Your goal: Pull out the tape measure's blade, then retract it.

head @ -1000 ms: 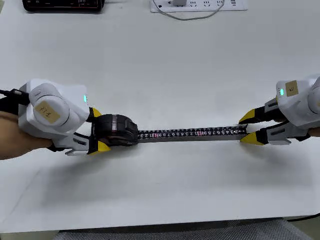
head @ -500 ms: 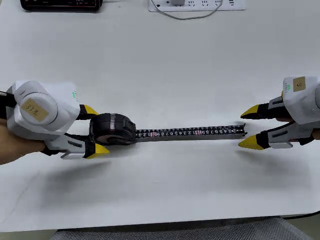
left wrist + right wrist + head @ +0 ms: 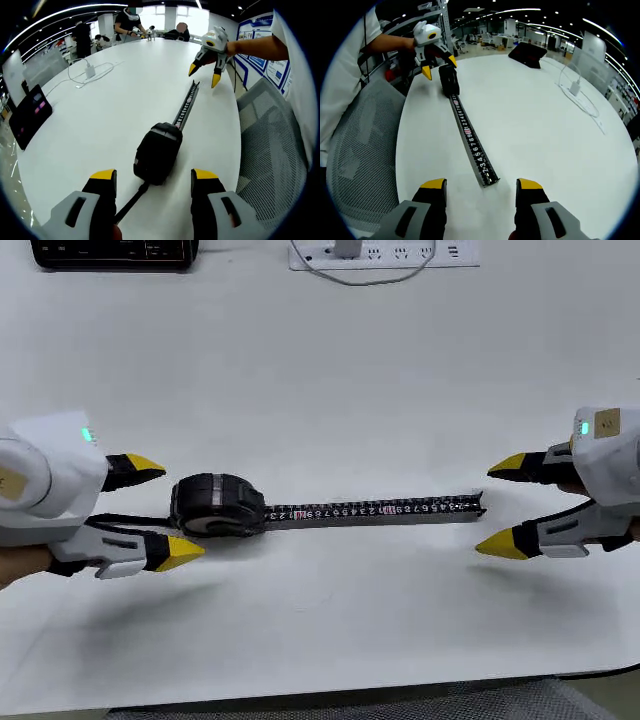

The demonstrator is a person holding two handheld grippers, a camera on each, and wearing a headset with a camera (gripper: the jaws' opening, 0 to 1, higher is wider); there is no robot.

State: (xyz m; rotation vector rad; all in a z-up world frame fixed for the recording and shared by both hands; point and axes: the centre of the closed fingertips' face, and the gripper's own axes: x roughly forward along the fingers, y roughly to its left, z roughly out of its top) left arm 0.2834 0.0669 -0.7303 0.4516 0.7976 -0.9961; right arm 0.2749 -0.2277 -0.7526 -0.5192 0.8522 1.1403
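A black tape measure (image 3: 212,506) lies on the white table (image 3: 320,380), its dark blade (image 3: 375,510) pulled out to the right and lying flat. My left gripper (image 3: 160,510) is open just left of the case, touching nothing; the case (image 3: 158,151) sits just ahead of its yellow tips, beyond them, with a thin black strap trailing back. My right gripper (image 3: 505,505) is open a little beyond the blade's end hook (image 3: 490,181), which lies just in front of its tips. Each gripper appears far off in the other's view: the right one (image 3: 205,75), the left one (image 3: 437,67).
A white power strip (image 3: 385,254) with a cable and a black device (image 3: 110,252) lie at the table's far edge. A mesh chair (image 3: 365,150) stands at the near edge. Other people stand at the far end of the long table (image 3: 135,20).
Both grippers have opened and drawn back: the left let go of the case and moved left, the right released the blade's end. The blade stays extended on the table.
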